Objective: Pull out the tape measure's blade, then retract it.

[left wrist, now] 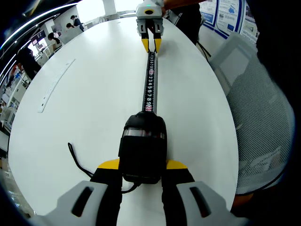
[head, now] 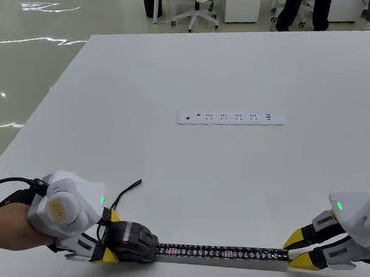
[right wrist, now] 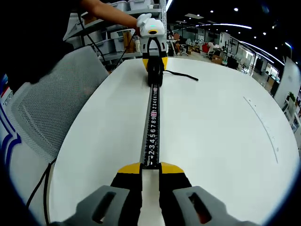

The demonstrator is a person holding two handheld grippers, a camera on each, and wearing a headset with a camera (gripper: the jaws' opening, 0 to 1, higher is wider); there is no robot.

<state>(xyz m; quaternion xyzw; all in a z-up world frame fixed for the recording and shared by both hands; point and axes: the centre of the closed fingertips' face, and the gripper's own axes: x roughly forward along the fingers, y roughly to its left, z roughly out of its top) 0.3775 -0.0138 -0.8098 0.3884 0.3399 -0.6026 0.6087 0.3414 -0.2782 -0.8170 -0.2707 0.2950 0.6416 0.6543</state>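
Note:
A black tape measure case (head: 133, 241) lies near the white table's front edge, and my left gripper (head: 110, 237) is shut on it; the case (left wrist: 143, 148) sits between the yellow fingertips in the left gripper view. Its black blade (head: 222, 253) with white numerals runs flat along the table to the right. My right gripper (head: 298, 250) is shut on the blade's end. In the right gripper view the blade (right wrist: 152, 127) leads away from the right gripper (right wrist: 150, 168) to the case (right wrist: 155, 77). In the left gripper view the blade (left wrist: 149, 82) reaches the right gripper (left wrist: 151, 44).
A white power strip (head: 231, 118) lies flat at the middle of the table (head: 238, 67). A thin black strap (head: 125, 193) trails from the case. Office chairs (head: 195, 9) stand on the glossy floor beyond the far edge. A grey mesh chair (right wrist: 56, 108) stands beside the table.

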